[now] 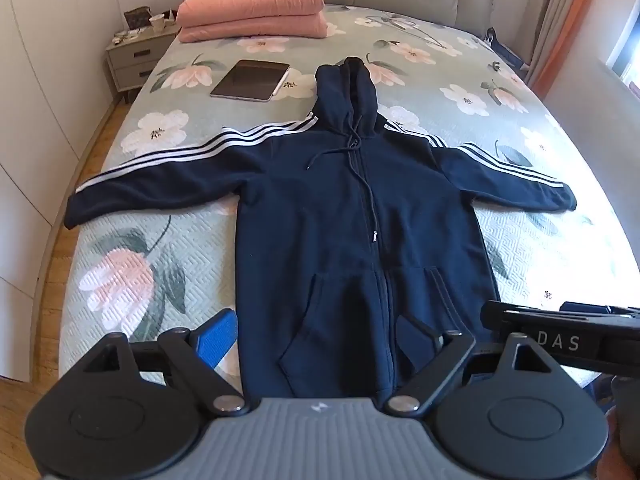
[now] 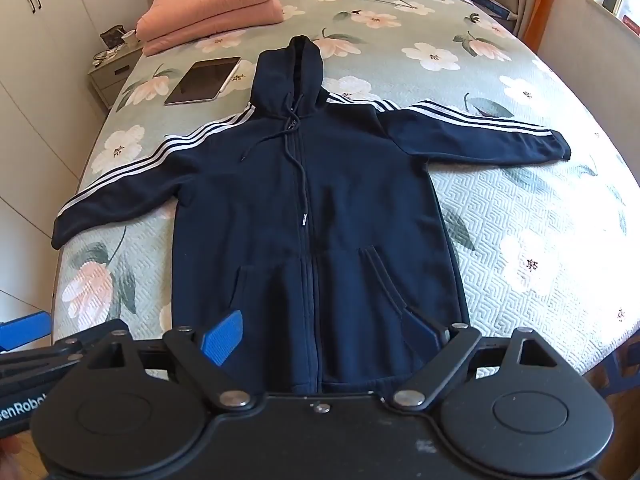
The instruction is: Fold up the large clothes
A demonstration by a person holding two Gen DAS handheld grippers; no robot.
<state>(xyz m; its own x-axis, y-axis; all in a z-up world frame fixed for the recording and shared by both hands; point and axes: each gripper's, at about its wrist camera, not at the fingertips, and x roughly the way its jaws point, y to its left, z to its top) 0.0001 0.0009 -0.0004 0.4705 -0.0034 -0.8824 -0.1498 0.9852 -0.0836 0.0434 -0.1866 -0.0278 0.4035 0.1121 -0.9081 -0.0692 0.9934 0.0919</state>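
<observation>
Two grippers, both at near edge of bed, nothing gripped. Left gripper (image 1: 316, 340): jaws spread wide, blue pad on left finger (image 1: 217, 338), empty, above the hem. Right gripper (image 2: 324, 338): same, wide apart, empty, over hem w/ right finger close to the pocket.

Task item: navy zip-up hooded sweatshirt with white triple stripes on the sleeves (image 1: 340, 220). Lies flat, front up, zip closed, hem nearest, hood farthest. Both sleeves spread out sideways. Sits on the quilted green floral bedspread (image 1: 160, 248).

Judgement: folding not yet begun; step in hand is approach for first grasp. To do well: take one sleeve cuff + same-side hem corner, pinch through one layer edge only, lift low, carry across toward the zip line so the fold edge stays straight. Keep drawstrings (image 1: 352, 152) inside the fold. Fleece looks thick; expect bulk at hood, press flat after each fold. Risk: dragging whole garment on the quilt if lifted too little.

Farther: dark grey flat tablet (image 1: 250, 80) left of hood, apart from it; keep the sleeve clear of it. Folded pink quilt (image 1: 252, 8) at headboard. Pale bedside cabinet (image 1: 132, 60) far left.

View differences: left view shows part of the other tool at near right, lettered "DAS". Right view shows window sill far right, plus left tool's blue pad at near left edge.
</observation>
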